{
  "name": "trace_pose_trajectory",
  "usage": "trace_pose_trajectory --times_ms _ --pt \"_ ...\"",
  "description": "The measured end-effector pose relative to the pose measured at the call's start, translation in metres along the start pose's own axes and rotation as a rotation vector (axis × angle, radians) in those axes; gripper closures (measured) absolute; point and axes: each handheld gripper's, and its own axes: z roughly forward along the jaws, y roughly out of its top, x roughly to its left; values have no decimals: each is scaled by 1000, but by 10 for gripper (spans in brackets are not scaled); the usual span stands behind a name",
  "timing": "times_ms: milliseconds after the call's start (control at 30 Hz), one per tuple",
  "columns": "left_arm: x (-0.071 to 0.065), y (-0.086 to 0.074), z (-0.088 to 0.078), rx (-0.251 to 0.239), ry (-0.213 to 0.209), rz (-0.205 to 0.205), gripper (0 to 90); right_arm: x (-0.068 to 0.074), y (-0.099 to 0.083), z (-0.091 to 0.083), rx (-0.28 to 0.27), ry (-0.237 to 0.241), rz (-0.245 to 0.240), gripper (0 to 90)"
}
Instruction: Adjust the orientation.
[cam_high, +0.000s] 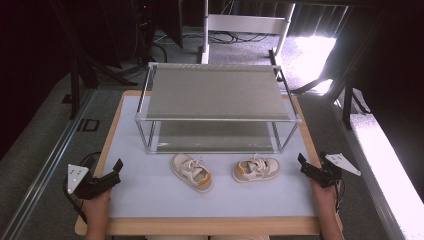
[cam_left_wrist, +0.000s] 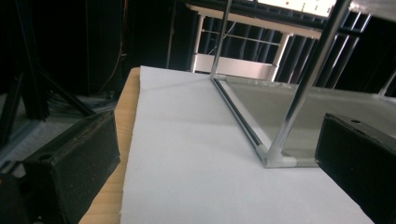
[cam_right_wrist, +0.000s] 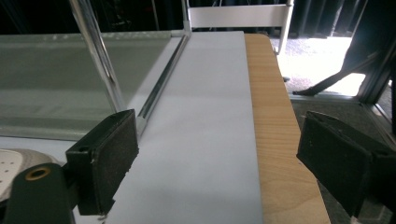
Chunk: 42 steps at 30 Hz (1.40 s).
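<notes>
while both grippers (cam_high: 116, 169) (cam_high: 303, 164) gape empty — shoes (cam_high: 192, 172) (cam_high: 256, 169) lie between.

We look down on a wooden table (cam_high: 95, 172) topped with a pale grey mat (cam_high: 150, 195), standing on grey carpet (cam_high: 40, 145). Beyond its far edge we see a white metal frame (cam_high: 245, 25) with cables (cam_high: 227, 37) lying on the floor beside it. Dark stands (cam_high: 75, 75) rise at the far left. Strong daylight falls across the floor at the far right (cam_high: 312, 50) and along the right side.
</notes>
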Motion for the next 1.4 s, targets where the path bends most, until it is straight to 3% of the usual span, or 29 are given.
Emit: trace_pose_trajectory --times_ms 167,333,433,600,700,733,767,1067,1233,1400 --pt "0 2 1 17 -23 -23 0 1 0 -1 -3 5 -1 119" --pt "-4 7 4 82 -42 15 0 10 0 0 6 29 -73 119" --pt "-7 12 7 154 -89 54 0 12 0 1 18 34 -94 119" --pt "-19 24 6 184 -166 86 0 8 0 1 24 55 -57 119" --pt "-29 33 10 243 -221 131 0 9 0 2 27 59 -68 121" --pt "-29 33 10 243 -221 131 0 9 0 2 27 59 -68 121" --pt "-36 40 11 279 -243 157 0 9 0 2 29 59 -70 120" --pt "-71 64 18 406 -350 241 0 10 0 2 31 64 -87 133" --pt "-97 71 20 447 -405 312 0 10 0 2 32 65 -88 134" --pt "-117 72 24 487 -461 355 0 10 0 2 32 66 -87 135"
